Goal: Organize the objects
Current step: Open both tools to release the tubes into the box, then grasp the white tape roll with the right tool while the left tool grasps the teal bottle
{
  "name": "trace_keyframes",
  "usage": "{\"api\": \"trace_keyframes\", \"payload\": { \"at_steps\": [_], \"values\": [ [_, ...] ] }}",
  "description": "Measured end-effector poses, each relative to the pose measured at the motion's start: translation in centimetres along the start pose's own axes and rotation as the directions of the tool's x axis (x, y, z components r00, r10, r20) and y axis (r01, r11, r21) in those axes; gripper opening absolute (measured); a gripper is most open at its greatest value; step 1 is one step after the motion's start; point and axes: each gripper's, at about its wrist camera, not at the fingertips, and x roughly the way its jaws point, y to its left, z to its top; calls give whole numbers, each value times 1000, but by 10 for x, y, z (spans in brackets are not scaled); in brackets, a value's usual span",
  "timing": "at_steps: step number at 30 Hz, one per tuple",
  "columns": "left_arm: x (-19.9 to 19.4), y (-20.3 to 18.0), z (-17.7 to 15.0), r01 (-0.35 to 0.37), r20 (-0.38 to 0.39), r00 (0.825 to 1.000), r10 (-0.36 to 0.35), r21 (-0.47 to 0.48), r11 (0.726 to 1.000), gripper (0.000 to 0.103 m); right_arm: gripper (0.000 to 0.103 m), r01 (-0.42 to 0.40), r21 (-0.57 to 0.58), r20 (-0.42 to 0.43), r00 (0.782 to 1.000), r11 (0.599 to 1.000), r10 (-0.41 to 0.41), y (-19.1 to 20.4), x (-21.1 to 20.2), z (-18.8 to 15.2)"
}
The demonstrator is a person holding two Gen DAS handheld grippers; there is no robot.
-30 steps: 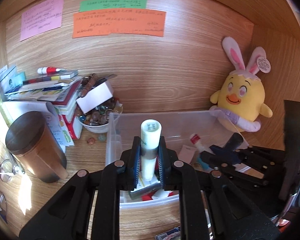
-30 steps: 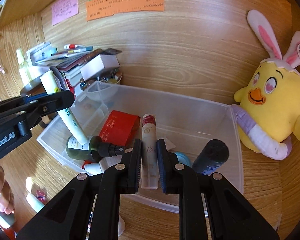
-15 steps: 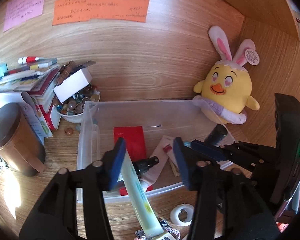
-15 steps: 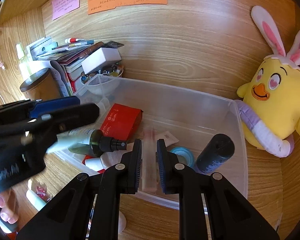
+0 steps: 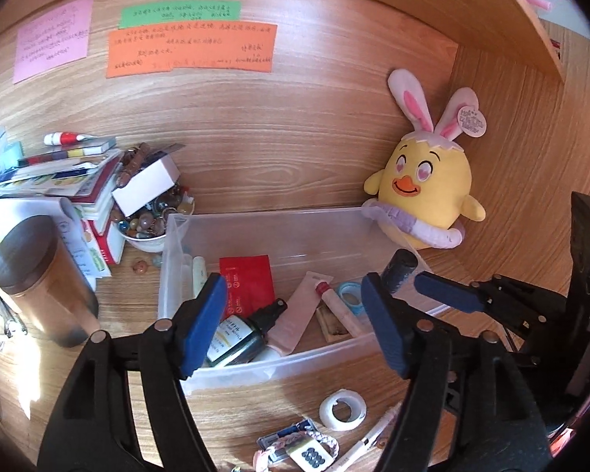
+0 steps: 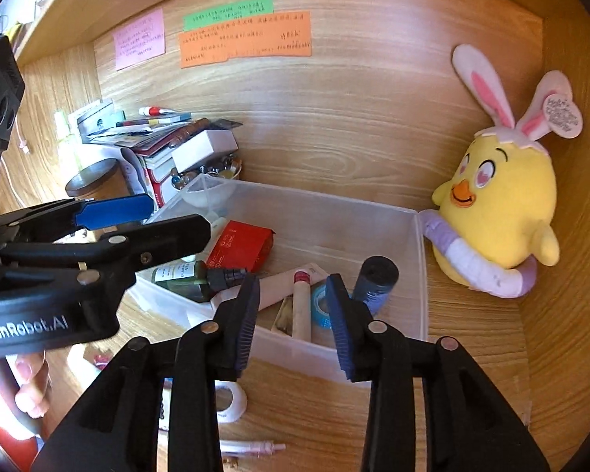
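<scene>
I've got the clear bin [image 5: 255, 232] on the desk, red box [image 5: 247, 279], green bottle [image 5: 236, 334] and red-capped tube [image 6: 301, 306] lying inside. My left gripper [image 5: 293, 322] is opening wide, empty; my right gripper [image 6: 293, 318] is opening narrower above that tube, gripping nothing.

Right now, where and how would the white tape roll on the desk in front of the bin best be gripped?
Probably across its outer rim, coming from above. The white tape roll lies flat on the desk, hole up, clear of the clear bin, so two fingers can straddle its round sides. The left gripper is opening, with nothing between its jaws.
</scene>
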Motion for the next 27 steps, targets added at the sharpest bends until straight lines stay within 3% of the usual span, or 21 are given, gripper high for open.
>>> {"api": "trace_keyframes", "payload": {
  "at_steps": [10, 16, 27],
  "values": [
    [-29, 10, -19, -65, 23, 998, 65, -3, 998, 97, 50, -17, 14, -5, 1000, 1000, 17, 2, -11, -19],
    [-37, 25, -36, -84, -16, 996, 83, -23, 996, 100, 60, -23, 6, -22, 999, 1000, 23, 6, -12, -32],
    [-35, 57, -87, -129, -160, 980, 116, -72, 989, 100, 60, -52, -15, -127, 991, 999, 50, 17, 9, -58]
  ]
}}
